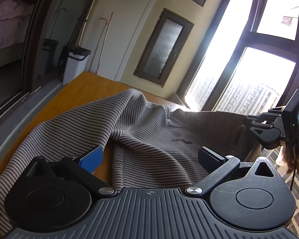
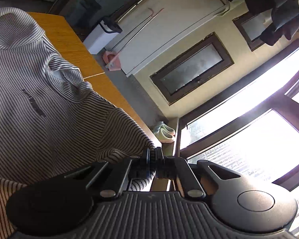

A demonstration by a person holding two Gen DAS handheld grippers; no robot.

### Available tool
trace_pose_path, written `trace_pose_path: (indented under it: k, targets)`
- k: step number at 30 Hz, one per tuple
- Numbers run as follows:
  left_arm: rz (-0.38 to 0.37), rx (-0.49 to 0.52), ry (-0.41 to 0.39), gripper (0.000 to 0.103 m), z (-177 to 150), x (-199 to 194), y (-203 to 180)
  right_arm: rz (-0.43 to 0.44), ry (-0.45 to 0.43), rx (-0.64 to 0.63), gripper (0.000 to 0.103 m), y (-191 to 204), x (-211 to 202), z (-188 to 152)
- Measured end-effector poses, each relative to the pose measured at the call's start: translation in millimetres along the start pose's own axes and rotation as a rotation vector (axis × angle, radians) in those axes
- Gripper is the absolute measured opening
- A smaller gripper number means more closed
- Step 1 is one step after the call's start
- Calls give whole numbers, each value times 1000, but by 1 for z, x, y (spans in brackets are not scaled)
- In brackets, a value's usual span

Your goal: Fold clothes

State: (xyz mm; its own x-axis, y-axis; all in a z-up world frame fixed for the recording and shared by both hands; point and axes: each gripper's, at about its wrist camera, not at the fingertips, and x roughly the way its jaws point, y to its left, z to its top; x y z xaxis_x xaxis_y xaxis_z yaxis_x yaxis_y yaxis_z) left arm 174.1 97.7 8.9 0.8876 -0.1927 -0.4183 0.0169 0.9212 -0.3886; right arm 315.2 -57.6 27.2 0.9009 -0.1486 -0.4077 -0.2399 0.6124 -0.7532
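Observation:
A grey sweater with thin dark stripes (image 1: 149, 123) lies rumpled on a wooden table (image 1: 83, 87), with its collar toward the window. My left gripper (image 1: 151, 157) is open just above the near part of the sweater, and its blue left pad (image 1: 91, 159) sits beside a raised sleeve fold. At the right edge of the left wrist view, my right gripper (image 1: 255, 123) holds the sweater's far side lifted. In the right wrist view, my right gripper (image 2: 153, 159) is shut on a bunched edge of the sweater (image 2: 39, 103), which slopes down to the table (image 2: 69, 39).
A white bin (image 1: 75, 65) stands on the floor past the table's far corner, next to a white cabinet (image 2: 169, 20). Large bright windows (image 1: 249, 69) fill the right side. Slippers (image 2: 165, 133) sit on the floor by the wall. A bed with pink bedding (image 1: 4, 23) is far left.

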Motion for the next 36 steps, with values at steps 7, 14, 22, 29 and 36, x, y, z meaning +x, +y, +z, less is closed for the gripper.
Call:
trace_pose_path:
  k: [7, 14, 22, 29, 36]
  targets:
    - [18, 20, 23, 103, 1, 0, -1, -28, 65, 101, 4, -20, 59, -10]
    - [46, 47, 41, 103, 2, 2, -3, 80, 106, 210, 7, -12, 78, -40]
    - [54, 58, 41, 103, 1, 5, -5, 329, -101, 314, 49, -4, -73, -68]
    - [81, 93, -2, 103, -4, -3, -12, 497, -119, 292, 57, 53, -127, -65]
    - [92, 124, -37, 103, -6, -9, -18, 365, -91, 162, 12, 67, -110, -66]
